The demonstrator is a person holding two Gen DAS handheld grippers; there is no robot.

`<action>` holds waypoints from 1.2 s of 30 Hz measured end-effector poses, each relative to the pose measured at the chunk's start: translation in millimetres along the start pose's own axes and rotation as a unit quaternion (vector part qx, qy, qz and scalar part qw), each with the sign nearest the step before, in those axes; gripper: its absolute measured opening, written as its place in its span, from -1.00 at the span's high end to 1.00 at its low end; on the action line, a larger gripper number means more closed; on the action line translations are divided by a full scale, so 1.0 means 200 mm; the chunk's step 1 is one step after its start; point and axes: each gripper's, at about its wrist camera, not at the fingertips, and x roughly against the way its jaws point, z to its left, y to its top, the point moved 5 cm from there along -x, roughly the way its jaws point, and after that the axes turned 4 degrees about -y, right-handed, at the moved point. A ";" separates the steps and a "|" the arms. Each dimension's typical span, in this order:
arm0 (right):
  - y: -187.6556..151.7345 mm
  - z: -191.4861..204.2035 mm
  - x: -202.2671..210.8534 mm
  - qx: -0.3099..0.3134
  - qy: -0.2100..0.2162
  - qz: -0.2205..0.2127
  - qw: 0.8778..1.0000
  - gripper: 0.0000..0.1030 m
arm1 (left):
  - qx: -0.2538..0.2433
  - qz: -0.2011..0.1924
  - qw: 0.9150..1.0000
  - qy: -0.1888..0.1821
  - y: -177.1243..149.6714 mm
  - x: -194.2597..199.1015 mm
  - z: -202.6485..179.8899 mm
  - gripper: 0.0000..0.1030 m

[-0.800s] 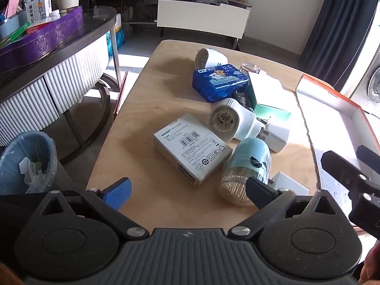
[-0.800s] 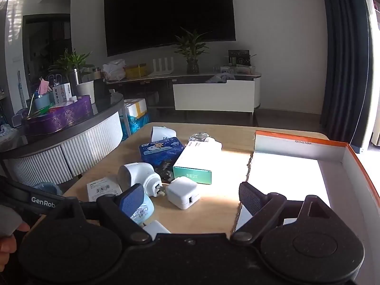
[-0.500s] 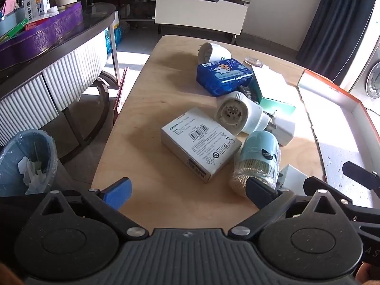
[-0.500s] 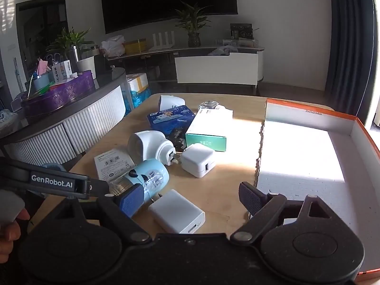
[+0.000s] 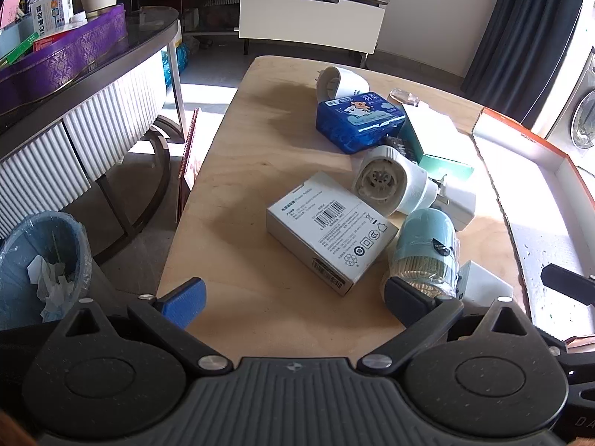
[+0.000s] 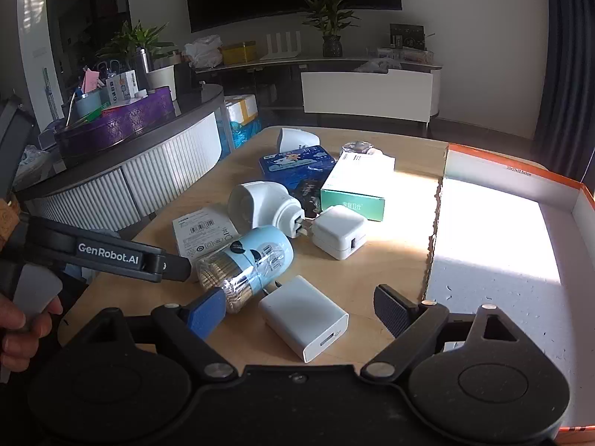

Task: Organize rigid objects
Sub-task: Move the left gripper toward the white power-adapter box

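Clutter lies on the wooden table [image 5: 241,171]: a white adapter box [image 5: 327,230], a light-blue toothpick jar [image 5: 424,252] on its side, a round white plug-in device [image 5: 390,182], a blue tin [image 5: 359,119], a green-and-white box [image 6: 357,186] and two white chargers [image 6: 303,316] [image 6: 340,232]. My left gripper [image 5: 293,297] is open over the near table edge, the adapter box just ahead of it. My right gripper [image 6: 301,306] is open too, with the nearer white charger lying between its fingers and the jar by its blue left pad [image 6: 206,312].
A shallow orange-rimmed box [image 6: 502,260] with a white floor lies on the right of the table. A curved white counter [image 5: 74,137] with a purple box stands to the left, and a blue waste bin [image 5: 41,264] sits on the floor beside the table.
Both grippers have moved forward and tipped down toward the table. The objects now look nearer, and the nearer white charger has come between the right gripper's fingers.
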 end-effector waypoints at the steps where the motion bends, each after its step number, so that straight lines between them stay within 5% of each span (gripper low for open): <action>1: 0.00 0.00 0.00 0.000 0.002 0.000 1.000 -0.98 | -0.004 0.000 1.000 -0.001 0.00 0.00 0.00 -1.00; 36: -0.01 0.01 -0.03 0.003 0.003 0.015 1.000 -0.98 | -0.066 0.009 0.998 -0.018 0.05 -0.09 0.03 -1.00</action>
